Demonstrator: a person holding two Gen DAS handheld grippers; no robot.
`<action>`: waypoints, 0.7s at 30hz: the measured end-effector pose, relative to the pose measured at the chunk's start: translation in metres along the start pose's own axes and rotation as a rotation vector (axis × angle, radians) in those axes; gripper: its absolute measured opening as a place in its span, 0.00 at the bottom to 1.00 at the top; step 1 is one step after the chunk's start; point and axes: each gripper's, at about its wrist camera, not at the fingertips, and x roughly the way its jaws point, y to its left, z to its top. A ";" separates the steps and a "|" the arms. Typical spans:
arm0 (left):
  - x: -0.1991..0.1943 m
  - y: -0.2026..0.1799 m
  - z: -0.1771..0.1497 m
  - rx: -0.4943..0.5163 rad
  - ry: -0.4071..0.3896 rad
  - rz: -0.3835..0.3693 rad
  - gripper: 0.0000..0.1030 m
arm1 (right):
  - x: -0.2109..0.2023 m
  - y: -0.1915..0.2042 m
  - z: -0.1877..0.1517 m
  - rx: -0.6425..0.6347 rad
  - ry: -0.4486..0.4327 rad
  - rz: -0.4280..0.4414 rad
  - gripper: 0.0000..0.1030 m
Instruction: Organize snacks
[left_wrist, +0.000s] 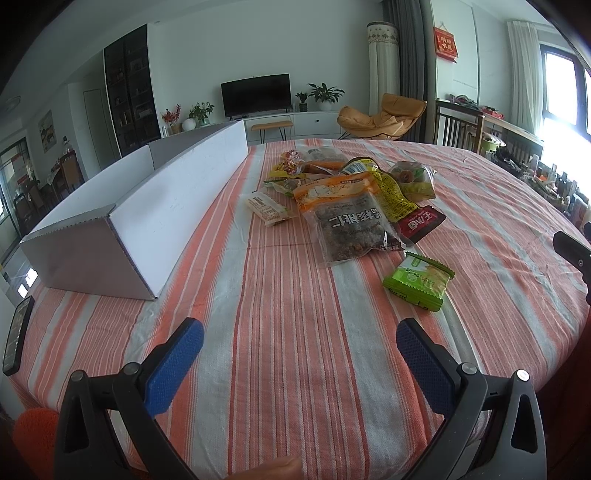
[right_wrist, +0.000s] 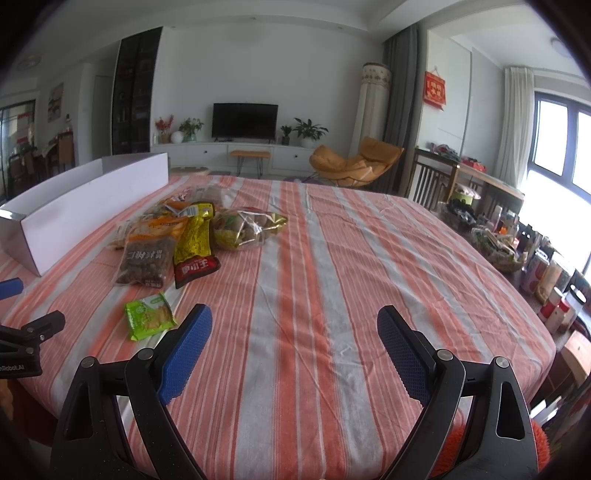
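Observation:
A pile of snack packets (left_wrist: 351, 184) lies mid-table on the striped cloth; it also shows in the right wrist view (right_wrist: 192, 229). A walnut bag (left_wrist: 351, 225) (right_wrist: 147, 254) lies at the pile's front. A small green packet (left_wrist: 419, 282) (right_wrist: 147, 315) lies apart, nearer me. A long white open box (left_wrist: 155, 199) (right_wrist: 85, 199) stands to the left of the pile. My left gripper (left_wrist: 299, 341) is open and empty above the near cloth. My right gripper (right_wrist: 293, 326) is open and empty, right of the green packet.
A black phone (left_wrist: 16, 336) lies at the table's left edge. The table's right edge (right_wrist: 517, 295) drops to a side surface crowded with cans and bottles (right_wrist: 546, 273). The other gripper shows at the frame edges (left_wrist: 572, 254) (right_wrist: 29, 332).

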 end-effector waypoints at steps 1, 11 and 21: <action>0.000 0.000 0.000 0.000 0.000 0.000 1.00 | 0.000 0.000 0.000 0.000 0.000 0.000 0.90; 0.000 0.000 0.000 0.000 0.002 -0.001 1.00 | 0.000 -0.001 0.001 0.001 0.002 0.000 0.90; 0.010 0.003 -0.002 -0.020 0.065 -0.026 1.00 | 0.001 -0.001 0.001 0.002 0.004 0.001 0.90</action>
